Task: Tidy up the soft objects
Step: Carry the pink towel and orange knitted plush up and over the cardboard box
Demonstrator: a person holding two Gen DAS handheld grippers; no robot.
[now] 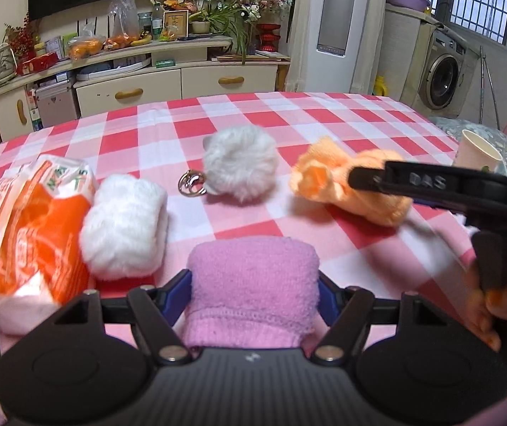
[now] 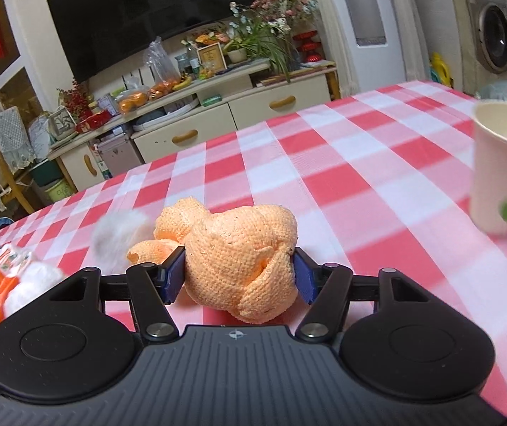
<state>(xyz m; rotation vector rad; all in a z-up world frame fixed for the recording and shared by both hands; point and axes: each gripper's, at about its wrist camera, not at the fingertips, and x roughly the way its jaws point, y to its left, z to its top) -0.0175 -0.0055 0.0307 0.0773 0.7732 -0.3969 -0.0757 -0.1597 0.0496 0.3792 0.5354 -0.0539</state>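
L wrist: left gripper (image 1: pixel 254 289) pinching a pink fuzzy cloth (image 1: pixel 253 284), blue pads tight on both sides, cloth low over the near part of the desk (image 1: pixel 324 120). Just L of it a white fluffy roll (image 1: pixel 124 227), touching an orange/white plastic pack (image 1: pixel 22 230) at the L desk edge. Ahead, mid-desk: grey-white pompom (image 1: pixel 241 163) w/ metal key ring (image 1: pixel 192 184), apart from the rest. R of that the orange knit piece (image 1: pixel 328 177), w/ the right gripper's black finger across it. Open checked cloth behind the pompom all the way to the far edge; R edge near a paper cup (image 1: pixel 479 152).

R wrist: right gripper (image 2: pixel 239 273) pinching the orange knit piece (image 2: pixel 243 248), pads pressed into both flanks, piece bulging up between them; can't tell if it's clear of the desk. Pompom (image 2: pixel 118 234) just behind-L, blurred. Paper cup (image 2: pixel 505 167) at R, well apart. Wide free strip of desk ahead and R up to the far edge.

Surface: red/pink/white check cloth, flat. Room: cream cabinet (image 2: pixel 196 131) w/ clutter and flowers, dark TV (image 2: pixel 147 17) above, washing machine (image 2: pixel 495 39) far R.
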